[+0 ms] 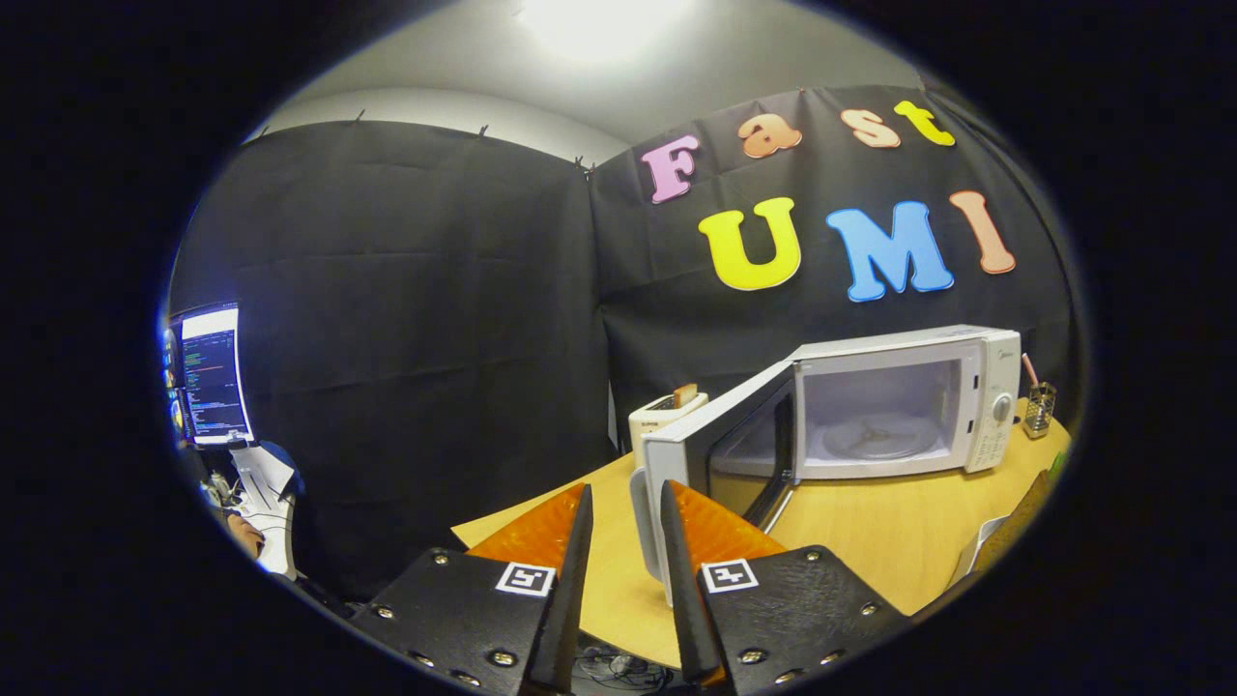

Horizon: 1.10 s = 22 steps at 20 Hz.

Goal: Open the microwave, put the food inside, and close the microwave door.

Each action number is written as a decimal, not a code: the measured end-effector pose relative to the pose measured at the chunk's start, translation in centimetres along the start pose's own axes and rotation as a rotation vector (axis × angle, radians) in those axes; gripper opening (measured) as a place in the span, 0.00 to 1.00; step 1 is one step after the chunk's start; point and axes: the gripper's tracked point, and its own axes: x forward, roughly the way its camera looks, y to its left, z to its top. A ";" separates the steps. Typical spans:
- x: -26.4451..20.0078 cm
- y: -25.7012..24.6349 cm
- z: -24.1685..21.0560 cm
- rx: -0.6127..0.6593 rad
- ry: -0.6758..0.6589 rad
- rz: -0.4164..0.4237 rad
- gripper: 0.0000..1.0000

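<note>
1. The microwave (899, 406) stands on the desk (870, 541), its door (715, 454) swung wide open toward the gripper (625, 503), its cavity bare but for the turntable (870, 440).
2. The jaws stand a little apart, holding nothing; the door's free edge with its handle sits just ahead of them, partly in the gap, and I cannot tell whether it touches.
3. Behind the door, left of the microwave, a toaster (667, 411) holds a slice of toast (685, 394).
4. Right of the microwave stands a mesh cup (1040, 408).
5. Far left of the microwave, a monitor (213, 372) glows.
</note>
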 end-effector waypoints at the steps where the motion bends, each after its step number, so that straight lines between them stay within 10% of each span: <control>1: -1.0 -1.6 0.8 -0.001 -0.017 -0.031 0.41; 4: -3.8 -6.9 2.1 -0.016 -0.033 -0.112 0.92; 13: -13.8 -24.5 3.7 0.004 -0.090 -0.538 0.92; 22: -15.9 -30.6 -2.5 0.023 -0.006 -0.693 0.91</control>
